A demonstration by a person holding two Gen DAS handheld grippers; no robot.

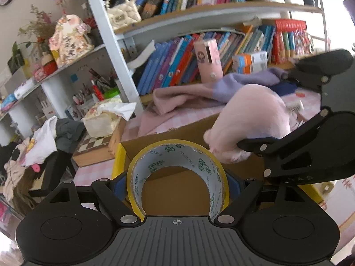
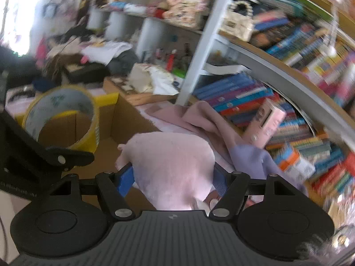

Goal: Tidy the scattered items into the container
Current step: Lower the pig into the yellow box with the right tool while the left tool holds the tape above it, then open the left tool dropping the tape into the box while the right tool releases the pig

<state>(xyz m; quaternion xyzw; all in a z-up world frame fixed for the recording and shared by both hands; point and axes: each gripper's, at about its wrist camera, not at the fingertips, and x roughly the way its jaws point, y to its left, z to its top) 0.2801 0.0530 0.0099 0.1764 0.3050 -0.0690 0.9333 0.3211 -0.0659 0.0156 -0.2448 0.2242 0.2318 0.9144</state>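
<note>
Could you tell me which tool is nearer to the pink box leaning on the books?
Right. The right tool, shut on the plush, sits closer to the pink box; the left tool, holding the tape, is farther back over the carton.

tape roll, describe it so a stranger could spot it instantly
Find the open cardboard box below the bookshelf. Above it, the left gripper clamps the tape roll. Unlike the pink plush beside it, it is a hollow yellow-edged ring.
</note>
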